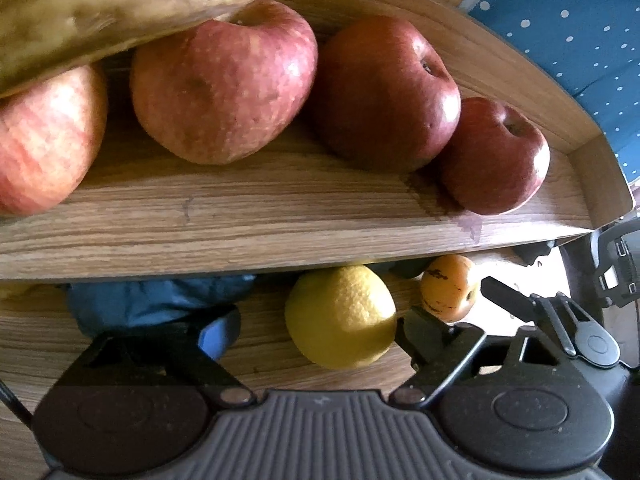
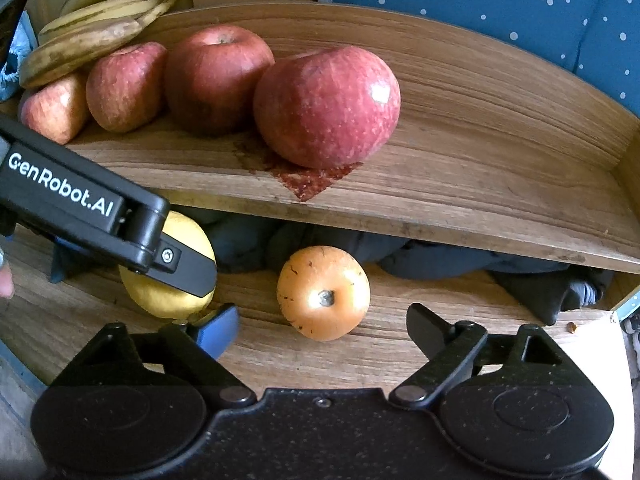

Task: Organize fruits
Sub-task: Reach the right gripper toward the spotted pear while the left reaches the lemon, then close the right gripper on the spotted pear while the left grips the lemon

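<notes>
On the wooden lower shelf (image 2: 400, 356), my left tool (image 1: 316, 332) brackets the lemon (image 1: 340, 316), my right tool (image 2: 320, 332) the orange fruit (image 2: 323, 292), both tools unclenched; firm, round fruits, roll-prone, so grip across the middle.

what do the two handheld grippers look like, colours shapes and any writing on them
Both are black plastic. The right gripper has a ribless speckled body, two round pivot discs and angular linkage arms; one fingertip carries a blue pad. The left gripper has a ribbed grey centre, and its side reads GenRobot.AI in white.
</notes>
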`<state>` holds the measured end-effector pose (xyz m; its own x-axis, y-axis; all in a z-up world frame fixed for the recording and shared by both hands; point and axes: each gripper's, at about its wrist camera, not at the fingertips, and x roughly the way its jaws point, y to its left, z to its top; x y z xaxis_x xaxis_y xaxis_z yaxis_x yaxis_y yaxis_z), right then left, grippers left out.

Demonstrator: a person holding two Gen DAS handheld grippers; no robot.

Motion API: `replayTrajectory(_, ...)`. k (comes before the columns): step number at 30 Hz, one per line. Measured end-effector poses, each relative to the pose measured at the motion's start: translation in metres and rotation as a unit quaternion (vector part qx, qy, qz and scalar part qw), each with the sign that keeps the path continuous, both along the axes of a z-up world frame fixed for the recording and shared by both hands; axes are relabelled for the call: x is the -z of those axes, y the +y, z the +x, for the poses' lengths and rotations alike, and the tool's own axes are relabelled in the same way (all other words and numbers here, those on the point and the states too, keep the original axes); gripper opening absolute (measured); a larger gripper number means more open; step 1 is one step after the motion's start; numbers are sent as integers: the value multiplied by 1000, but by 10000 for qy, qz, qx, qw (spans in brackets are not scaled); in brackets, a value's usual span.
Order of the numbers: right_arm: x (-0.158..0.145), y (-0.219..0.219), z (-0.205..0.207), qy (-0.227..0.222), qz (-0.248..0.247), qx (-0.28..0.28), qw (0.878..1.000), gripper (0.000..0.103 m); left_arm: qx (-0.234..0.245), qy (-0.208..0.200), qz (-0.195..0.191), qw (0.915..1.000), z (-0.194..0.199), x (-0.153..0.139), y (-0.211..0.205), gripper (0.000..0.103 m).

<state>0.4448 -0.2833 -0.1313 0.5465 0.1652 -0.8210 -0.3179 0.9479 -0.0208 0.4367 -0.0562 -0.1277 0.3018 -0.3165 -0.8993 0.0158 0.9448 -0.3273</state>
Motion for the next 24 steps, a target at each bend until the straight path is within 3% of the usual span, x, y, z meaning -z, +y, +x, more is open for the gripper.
replayTrajectory(14, -4, -5, -2, -33, 32, 13, 10000, 71, 5, -46, -200, 9998, -2, -3, -3, 66)
replayTrajectory(24, -7, -4, 0, -88, 66, -39, 9999, 49, 6, -92, -269, 9996, -2, 0, -2, 63)
